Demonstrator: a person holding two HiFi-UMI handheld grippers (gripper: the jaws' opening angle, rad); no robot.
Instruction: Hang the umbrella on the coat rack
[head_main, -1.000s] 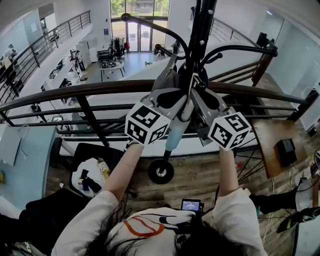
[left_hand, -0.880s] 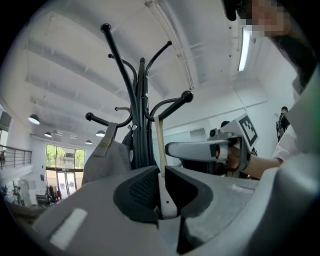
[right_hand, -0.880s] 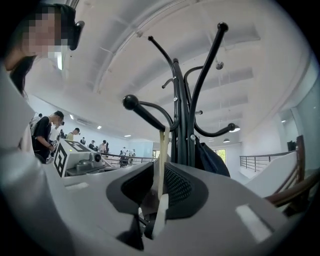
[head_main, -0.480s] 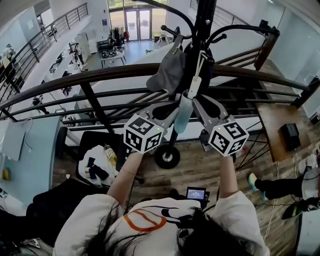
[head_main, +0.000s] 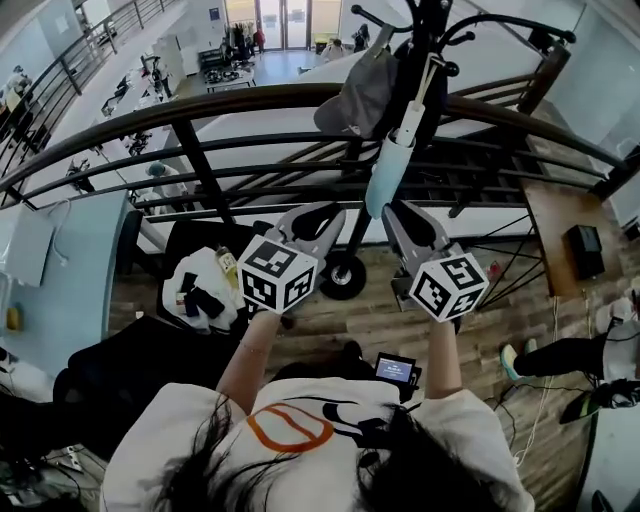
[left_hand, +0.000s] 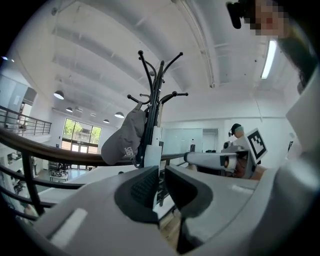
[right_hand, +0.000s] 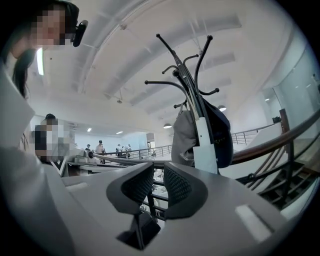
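A folded pale-blue umbrella (head_main: 388, 170) hangs upright from the black coat rack (head_main: 425, 40), beside a grey cap (head_main: 355, 100). My left gripper (head_main: 330, 212) and right gripper (head_main: 395, 210) sit just below the umbrella's lower end, one on each side, apart from it. Both have their jaws nearly together with nothing between them. In the left gripper view the umbrella (left_hand: 152, 150) and the rack (left_hand: 155, 90) stand straight ahead of the left gripper (left_hand: 161, 172). From the right gripper (right_hand: 159, 172) the umbrella (right_hand: 205, 145) hangs ahead to the right, against the rack (right_hand: 192, 85).
A curved dark railing (head_main: 250, 105) runs between me and the rack, with a drop to a lower floor beyond it. The rack's round base (head_main: 343, 275) stands on the wooden floor. A dark item (right_hand: 222, 135) also hangs on the rack. The other gripper (left_hand: 210, 159) shows at right.
Both grippers have drawn back and down from the umbrella, which they flanked closely a second ago. The umbrella stays hanging on the rack by itself.
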